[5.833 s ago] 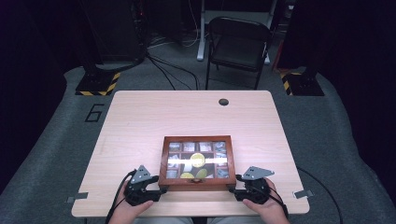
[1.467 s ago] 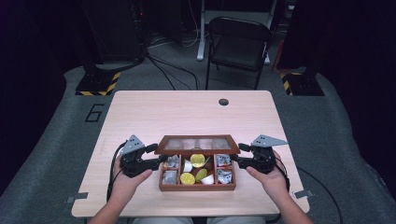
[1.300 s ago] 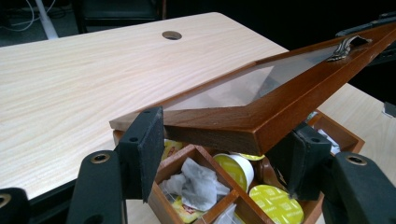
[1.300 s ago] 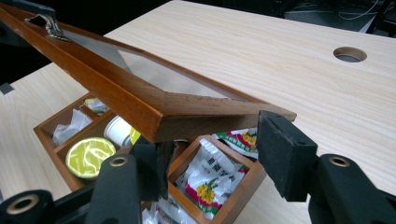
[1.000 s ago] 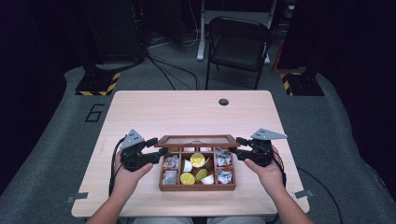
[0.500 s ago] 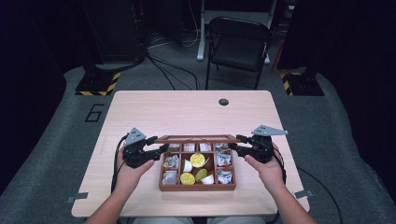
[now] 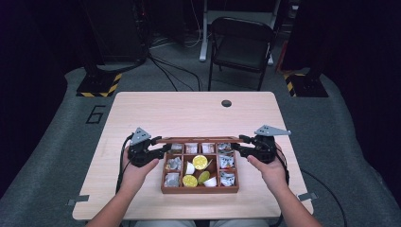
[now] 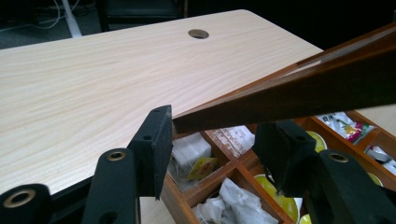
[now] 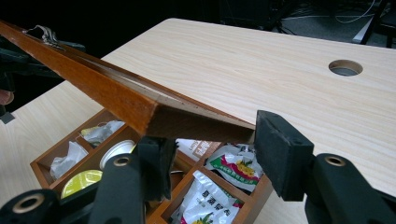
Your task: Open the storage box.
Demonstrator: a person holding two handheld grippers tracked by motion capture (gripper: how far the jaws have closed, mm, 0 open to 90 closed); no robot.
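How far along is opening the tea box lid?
Done: the lid is lifted off the front of the wooden box, compartments exposed. In hand: the left gripper and right gripper each clamp one lid end, the left's jaws having just closed. Left: swinging the lid fully back and letting go.

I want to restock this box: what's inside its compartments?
The wooden box holds yellow-lidded cups, white packets and printed sachets. The raised lid hides the back row's far edge.

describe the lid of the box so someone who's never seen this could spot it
On the pale wooden table sits a brown compartment box of packets and yellow tins. The lid is the long dark wood panel raised along its far edge, gripped at each end by a claw.
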